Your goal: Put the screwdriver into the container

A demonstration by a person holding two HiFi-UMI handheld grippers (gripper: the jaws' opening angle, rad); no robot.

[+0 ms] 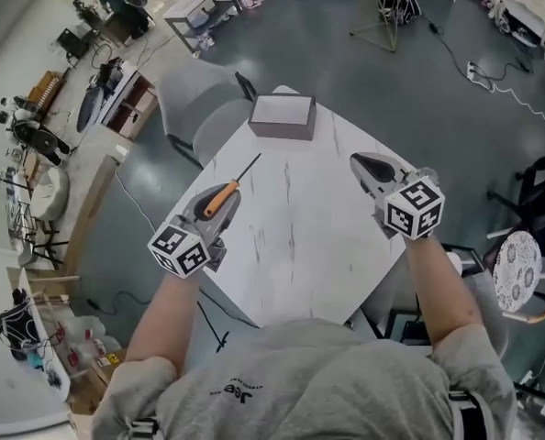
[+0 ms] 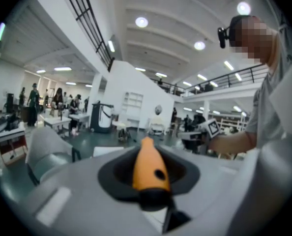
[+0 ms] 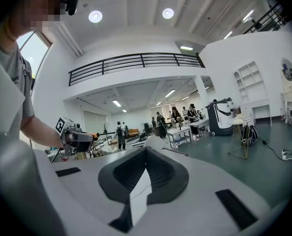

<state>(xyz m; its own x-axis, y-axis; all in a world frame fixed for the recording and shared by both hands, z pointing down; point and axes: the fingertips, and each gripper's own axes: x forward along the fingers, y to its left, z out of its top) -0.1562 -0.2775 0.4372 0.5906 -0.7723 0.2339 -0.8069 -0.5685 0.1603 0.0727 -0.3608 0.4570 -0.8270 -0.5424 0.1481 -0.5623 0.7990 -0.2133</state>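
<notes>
No legible word, number or brand was recorded in any view. Head view: a small dark print (image 1: 232, 393) on the person's grey shirt (image 1: 300, 365) was too small and blurred to read. The marker cube (image 1: 179, 248) on the left gripper (image 1: 222, 198) and the marker cube (image 1: 413, 208) on the right gripper (image 1: 372, 166) bore only black-and-white square patterns, no characters.

white marbled table (image 1: 300, 246), grey chair (image 1: 192, 99) beyond it, patterned stool (image 1: 517, 260) right
</notes>
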